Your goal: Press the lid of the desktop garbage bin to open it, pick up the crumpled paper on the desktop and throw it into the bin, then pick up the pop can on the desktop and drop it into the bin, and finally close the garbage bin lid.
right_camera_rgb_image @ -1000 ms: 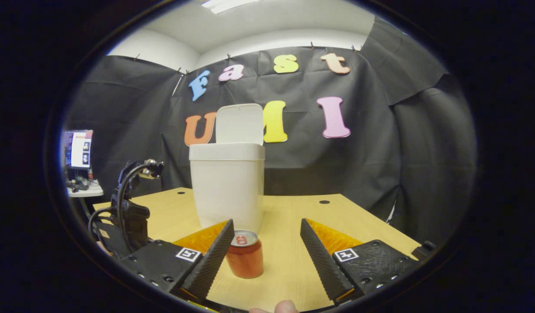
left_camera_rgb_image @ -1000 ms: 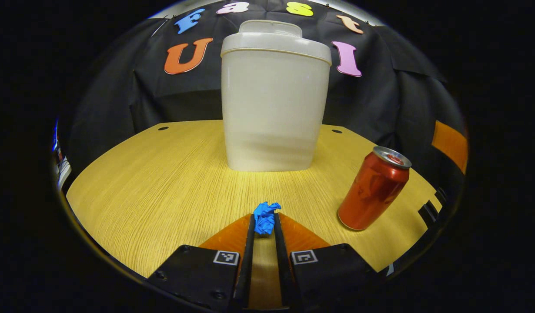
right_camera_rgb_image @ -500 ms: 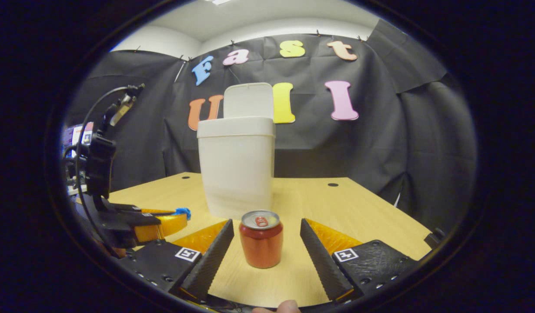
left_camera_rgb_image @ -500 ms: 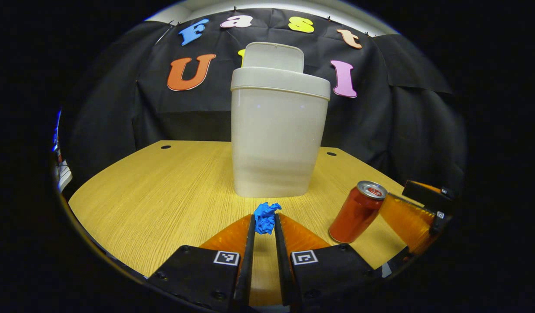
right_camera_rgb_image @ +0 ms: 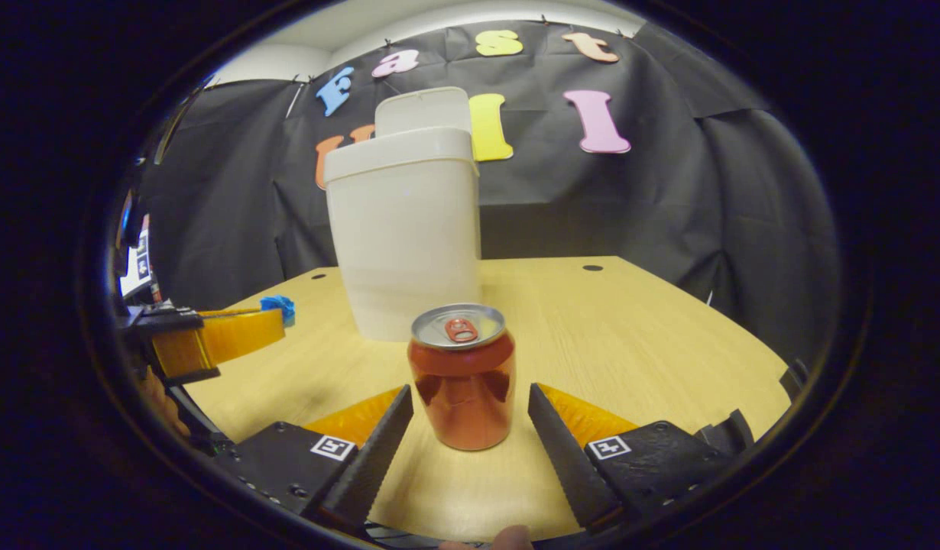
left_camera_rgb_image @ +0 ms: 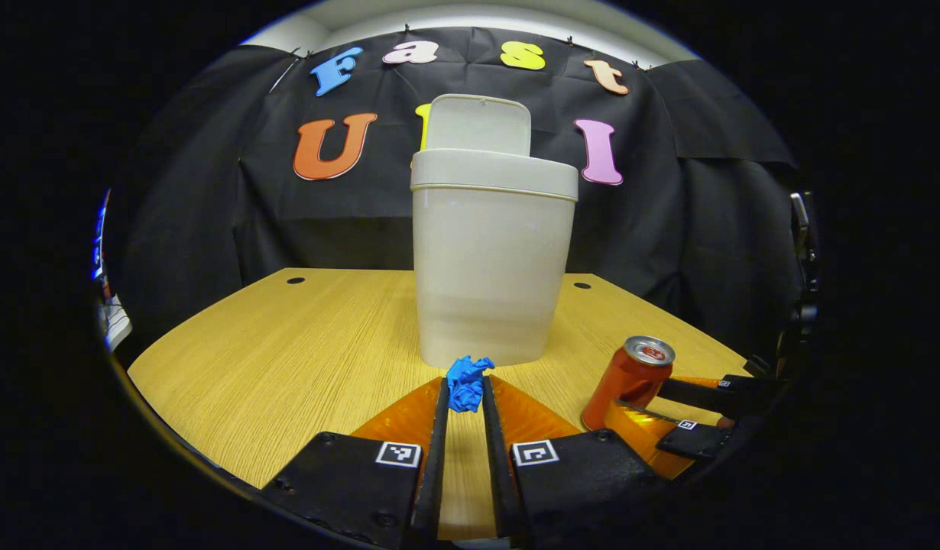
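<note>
- Crumpled paper (left_camera_rgb_image: 467,382), blue, is pinched at the tips of the left gripper (left_camera_rgb_image: 465,391), held just above the surface (left_camera_rgb_image: 302,359), close in front of the bin (left_camera_rgb_image: 491,260).
- Bin lid (left_camera_rgb_image: 479,124) is seen raised upright at the back.
- Pop can (right_camera_rgb_image: 462,374) stands upright betw. the spread fingers of the right gripper (right_camera_rgb_image: 468,412); nothing is gripped, gaps seen both sides.

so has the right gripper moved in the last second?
Yes. In the right gripper view, the right gripper has advanced toward the pop can, which now stands between its open jaws, and the garbage bin looms larger.
</note>
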Demonstrator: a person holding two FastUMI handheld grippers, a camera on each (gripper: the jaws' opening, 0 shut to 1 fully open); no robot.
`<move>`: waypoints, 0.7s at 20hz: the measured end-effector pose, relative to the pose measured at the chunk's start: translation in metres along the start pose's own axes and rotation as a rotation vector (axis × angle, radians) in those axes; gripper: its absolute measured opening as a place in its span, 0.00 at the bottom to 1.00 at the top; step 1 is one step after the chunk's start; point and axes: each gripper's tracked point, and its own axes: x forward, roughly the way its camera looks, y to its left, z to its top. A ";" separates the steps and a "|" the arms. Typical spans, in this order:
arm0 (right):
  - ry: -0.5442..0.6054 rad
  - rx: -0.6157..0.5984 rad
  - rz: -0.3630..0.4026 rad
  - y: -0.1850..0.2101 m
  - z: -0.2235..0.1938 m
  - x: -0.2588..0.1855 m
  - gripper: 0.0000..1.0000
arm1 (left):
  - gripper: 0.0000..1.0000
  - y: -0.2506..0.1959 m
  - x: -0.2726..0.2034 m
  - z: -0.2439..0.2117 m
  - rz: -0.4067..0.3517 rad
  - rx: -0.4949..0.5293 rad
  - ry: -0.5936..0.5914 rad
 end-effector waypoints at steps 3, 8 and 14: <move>0.032 0.017 0.006 0.005 -0.005 0.007 0.96 | 0.29 0.006 -0.001 0.009 0.009 0.012 -0.026; 0.051 0.008 -0.003 0.005 -0.006 0.014 0.94 | 0.29 0.015 -0.004 0.029 0.025 -0.006 -0.064; 0.086 0.018 -0.001 0.007 -0.009 0.022 0.94 | 0.29 0.025 -0.002 0.076 0.045 -0.031 -0.150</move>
